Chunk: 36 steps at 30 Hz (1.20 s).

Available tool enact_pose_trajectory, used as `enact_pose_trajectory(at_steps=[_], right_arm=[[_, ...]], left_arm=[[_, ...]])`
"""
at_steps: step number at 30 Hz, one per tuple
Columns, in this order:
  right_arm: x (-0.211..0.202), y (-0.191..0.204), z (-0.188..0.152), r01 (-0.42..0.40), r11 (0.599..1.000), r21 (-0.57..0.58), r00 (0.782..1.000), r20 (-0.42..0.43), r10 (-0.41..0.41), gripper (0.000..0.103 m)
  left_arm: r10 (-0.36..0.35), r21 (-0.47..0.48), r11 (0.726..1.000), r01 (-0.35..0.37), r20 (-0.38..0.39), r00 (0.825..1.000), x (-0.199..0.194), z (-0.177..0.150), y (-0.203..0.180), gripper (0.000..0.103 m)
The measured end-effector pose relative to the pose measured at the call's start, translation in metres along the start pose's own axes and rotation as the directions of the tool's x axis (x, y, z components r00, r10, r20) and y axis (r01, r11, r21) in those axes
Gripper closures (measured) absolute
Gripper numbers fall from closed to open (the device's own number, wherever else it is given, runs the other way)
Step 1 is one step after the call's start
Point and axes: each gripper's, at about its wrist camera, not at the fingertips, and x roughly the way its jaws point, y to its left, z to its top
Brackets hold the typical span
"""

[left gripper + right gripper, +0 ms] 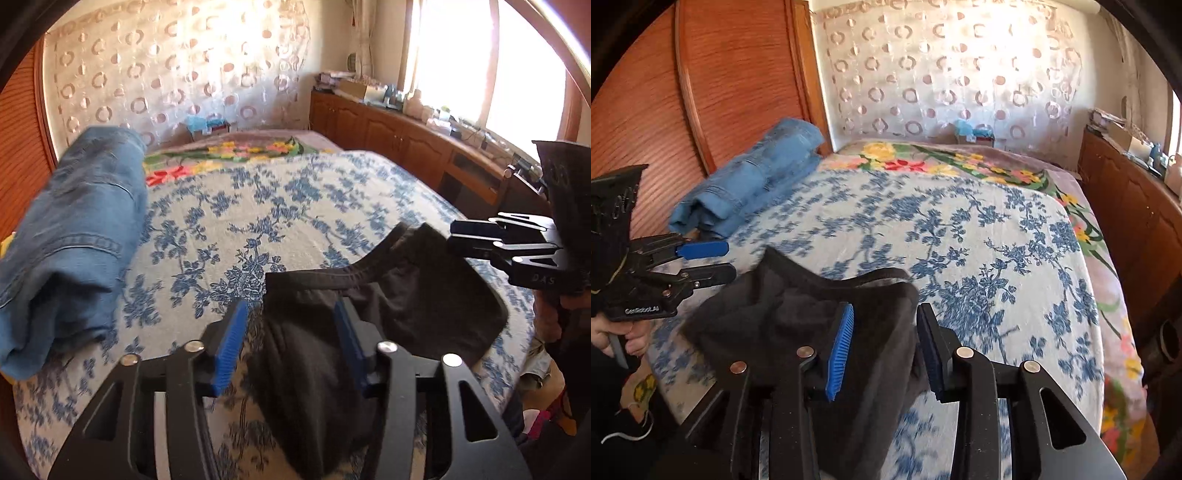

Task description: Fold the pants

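The black pants (369,295) lie in a loose heap on the bed (258,206), on its white spread with blue flowers, right in front of both grippers.

In the left wrist view, the left gripper (291,343) points down at the cloth with its jaws partly open. The dark fabric fills the gap between them and runs on ahead and off to the right of the jaws. The left blue pad stands clear of the cloth, over bare spread; the right pad lies against or just over the fabric, and I cannot tell whether it touches. The jaws do not pinch the pants.

In the right wrist view, the right gripper (886,347) also has its jaws partly open. One fold of the pants passes between them and the bulk spreads ahead and to the left of the jaws. Neither pad presses the cloth.

Each gripper shows in the other's view, off to the side of the jaws and near the heap's edge, with a hand (631,338) on the left one's handle.

Folded blue jeans (70,240) lie well beyond and to the left of the jaws, by the wooden headboard (701,81).
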Motion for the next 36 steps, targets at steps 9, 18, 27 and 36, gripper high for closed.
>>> enact_pose_trajectory(at_steps=[9, 18, 27, 36], right_arm=[[0.027, -0.013, 0.018, -0.029, 0.999, 0.023, 0.999, -0.022, 0.03, 0.093], [0.035, -0.017, 0.026, -0.033, 0.997, 0.074, 0.999, 0.035, 0.031, 0.097], [0.041, -0.019, 0.026, 0.023, 0.995, 0.095, 1.0, -0.001, -0.023, 0.087], [0.009, -0.012, -0.001, 0.048, 0.996, 0.078, 0.999, 0.001, -0.049, 0.063]], left_arm=[[-0.041, -0.027, 0.999, 0.04, -0.054, 0.998, 0.032, 0.003, 0.009, 0.093], [-0.004, -0.069, 0.998, 0.003, -0.015, 1.0, 0.019, 0.001, 0.024, 0.096], [0.015, -0.11, 0.994, -0.017, -0.018, 1.0, 0.016, -0.001, 0.037, 0.09], [0.009, -0.115, 0.993, -0.007, 0.024, 1.0, -0.008, -0.014, 0.03, 0.049]])
